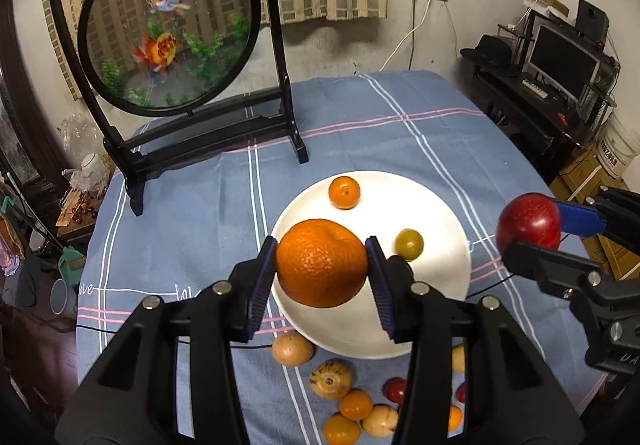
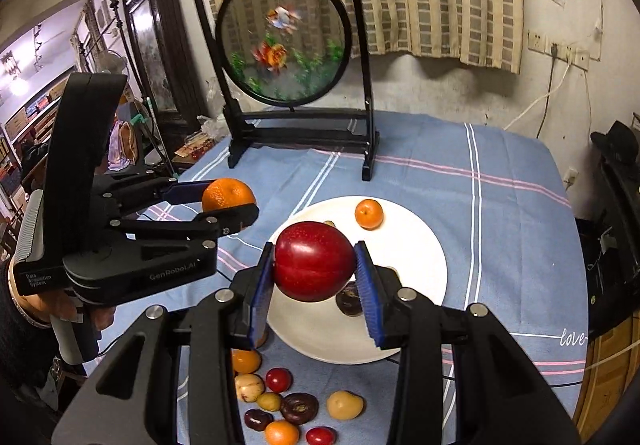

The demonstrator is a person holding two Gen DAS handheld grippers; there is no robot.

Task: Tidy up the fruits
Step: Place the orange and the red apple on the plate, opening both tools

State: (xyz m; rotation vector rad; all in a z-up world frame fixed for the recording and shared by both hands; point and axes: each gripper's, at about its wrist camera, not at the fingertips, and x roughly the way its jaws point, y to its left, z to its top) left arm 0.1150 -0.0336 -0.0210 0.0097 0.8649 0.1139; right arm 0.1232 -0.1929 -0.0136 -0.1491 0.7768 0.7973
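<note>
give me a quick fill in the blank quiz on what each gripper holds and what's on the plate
1. The left gripper is shut on a large ____.
2. The right gripper is shut on a red ____.
3. The small mandarin lies on the white ____.
4. The loose fruits lie on a ____ checked tablecloth.

Missing words: orange; apple; plate; blue

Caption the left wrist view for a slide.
Left gripper holds a large orange above the white plate; right gripper holds a red apple.
</note>
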